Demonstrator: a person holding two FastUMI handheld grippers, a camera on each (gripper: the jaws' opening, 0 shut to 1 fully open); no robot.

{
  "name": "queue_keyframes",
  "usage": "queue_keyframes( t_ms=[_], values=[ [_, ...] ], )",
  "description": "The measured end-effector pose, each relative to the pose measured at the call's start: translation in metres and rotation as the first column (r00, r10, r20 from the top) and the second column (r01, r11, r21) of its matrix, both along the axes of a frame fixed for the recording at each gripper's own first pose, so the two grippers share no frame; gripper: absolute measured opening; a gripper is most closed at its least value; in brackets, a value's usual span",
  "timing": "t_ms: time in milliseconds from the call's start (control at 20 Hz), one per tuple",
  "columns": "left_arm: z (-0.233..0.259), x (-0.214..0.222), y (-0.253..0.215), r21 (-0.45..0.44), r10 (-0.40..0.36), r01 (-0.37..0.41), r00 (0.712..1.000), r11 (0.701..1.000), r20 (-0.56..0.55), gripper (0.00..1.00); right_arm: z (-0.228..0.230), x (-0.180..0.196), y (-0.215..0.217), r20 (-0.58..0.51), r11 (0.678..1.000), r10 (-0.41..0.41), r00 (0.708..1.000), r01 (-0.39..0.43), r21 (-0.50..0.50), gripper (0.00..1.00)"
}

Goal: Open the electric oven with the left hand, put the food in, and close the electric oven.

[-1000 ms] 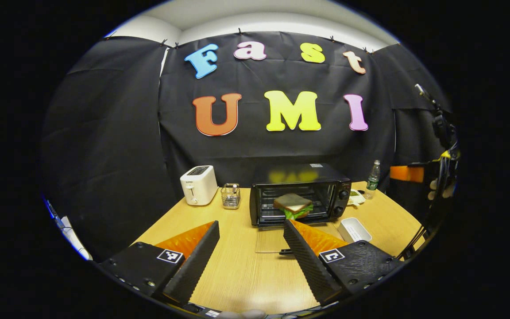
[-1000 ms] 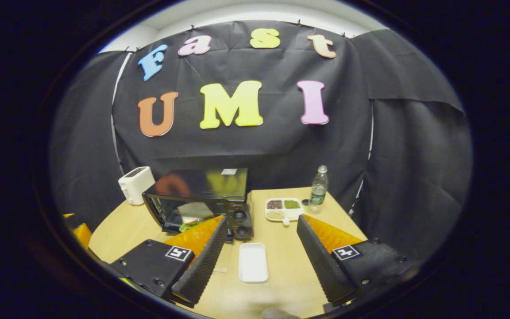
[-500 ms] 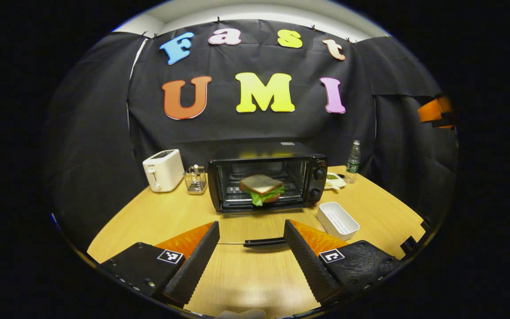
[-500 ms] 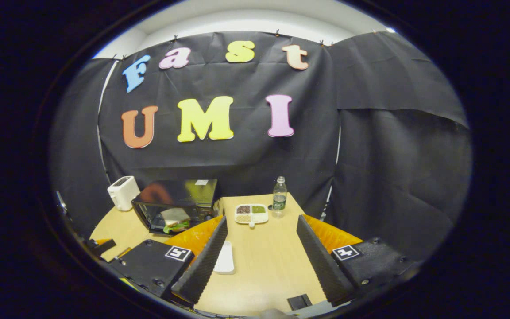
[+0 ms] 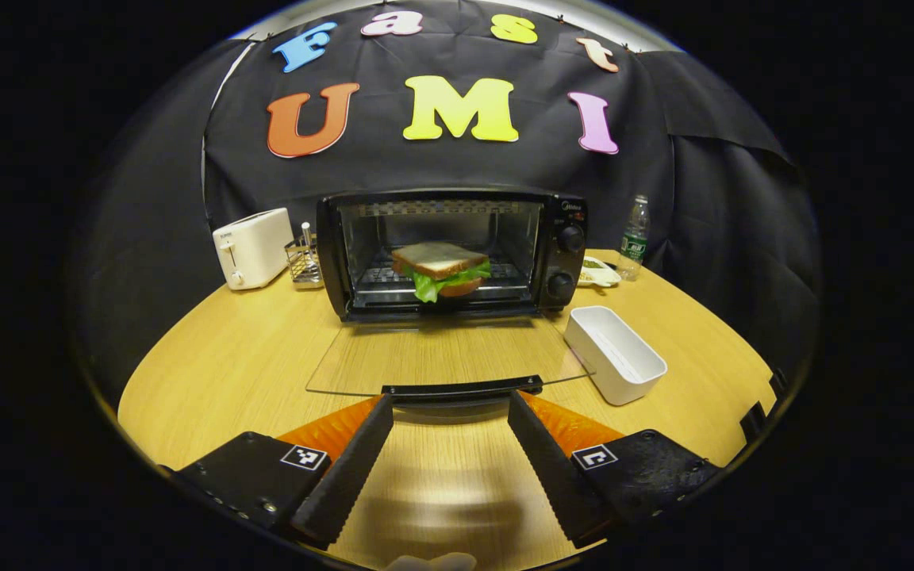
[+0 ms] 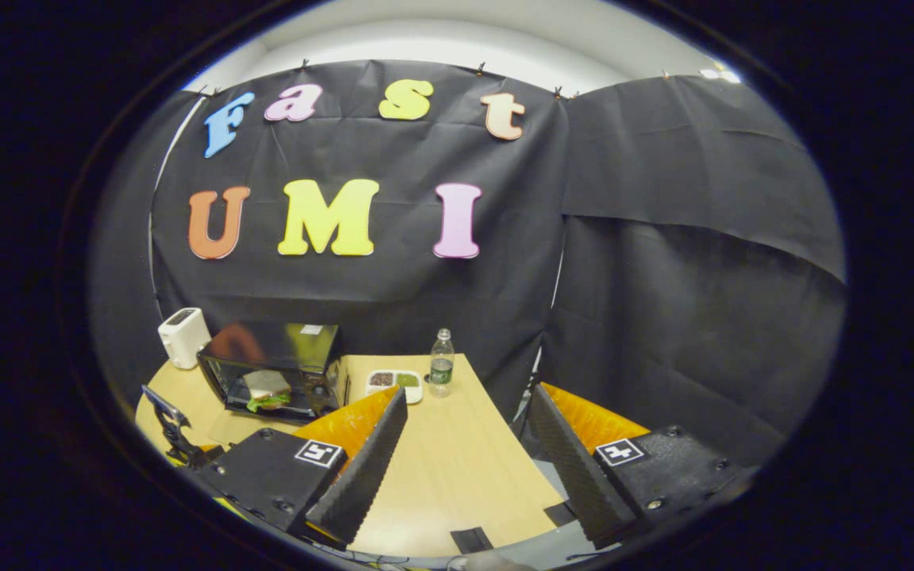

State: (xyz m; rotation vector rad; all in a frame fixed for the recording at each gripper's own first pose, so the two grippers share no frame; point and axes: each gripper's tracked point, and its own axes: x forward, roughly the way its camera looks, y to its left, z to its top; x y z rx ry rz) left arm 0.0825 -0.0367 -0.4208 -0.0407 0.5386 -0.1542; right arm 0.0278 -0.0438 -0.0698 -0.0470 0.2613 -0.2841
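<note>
The black electric oven point(image 5: 560, 238) stands at the back of the wooden table with its glass door point(image 5: 445, 357) folded down flat toward me. A sandwich point(image 5: 439, 268) with green lettuce lies on the oven rack. My left gripper point(image 5: 449, 412) is open, its fingertips just short of the door's black handle point(image 5: 461, 389), one to each side, nothing between them. In the right gripper view the oven point(image 6: 274, 369) and sandwich point(image 6: 265, 388) sit far off at the left. My right gripper point(image 6: 465, 412) is open and empty over the table's right edge.
An empty white tray point(image 5: 614, 354) lies right of the door. A white toaster point(image 5: 252, 247) and a wire holder point(image 5: 304, 262) stand left of the oven. A water bottle point(image 5: 634, 236) and a divided snack dish point(image 5: 598, 271) are at the back right.
My left gripper moved forward and lower toward the open door's handle. My right gripper pulled back and to the right, away from the oven, past the table's edge.
</note>
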Motion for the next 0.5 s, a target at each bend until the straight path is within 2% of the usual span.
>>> queue_keyframes(
  t_ms=[150,200,250,450,500],
  values=[
    [-0.027,0.005,-0.007,0.001,-0.005,0.005,0.999,1.000,-0.044,0.96,0.001,0.003,-0.002,-0.008,1.000,-0.005,1.000,0.005,-0.015,0.91],
    [-0.036,0.007,-0.009,0.001,-0.003,0.003,0.998,1.000,-0.058,0.96,-0.001,0.004,-0.002,-0.015,1.000,-0.005,1.000,0.005,-0.018,1.00],
    [-0.041,0.009,-0.010,-0.001,0.001,-0.001,0.997,1.000,-0.071,0.96,-0.002,0.006,-0.003,-0.022,1.000,-0.003,1.000,0.003,-0.022,0.92],
    [-0.047,0.017,-0.011,-0.001,0.020,-0.020,0.995,1.000,-0.093,0.96,-0.004,0.014,-0.008,-0.038,1.000,-0.009,0.999,0.008,-0.025,0.92],
    [-0.050,0.017,-0.011,-0.006,0.026,-0.027,0.995,1.000,-0.099,0.96,-0.005,0.016,-0.008,-0.041,1.000,-0.008,0.999,0.007,-0.023,1.00]
  ],
)
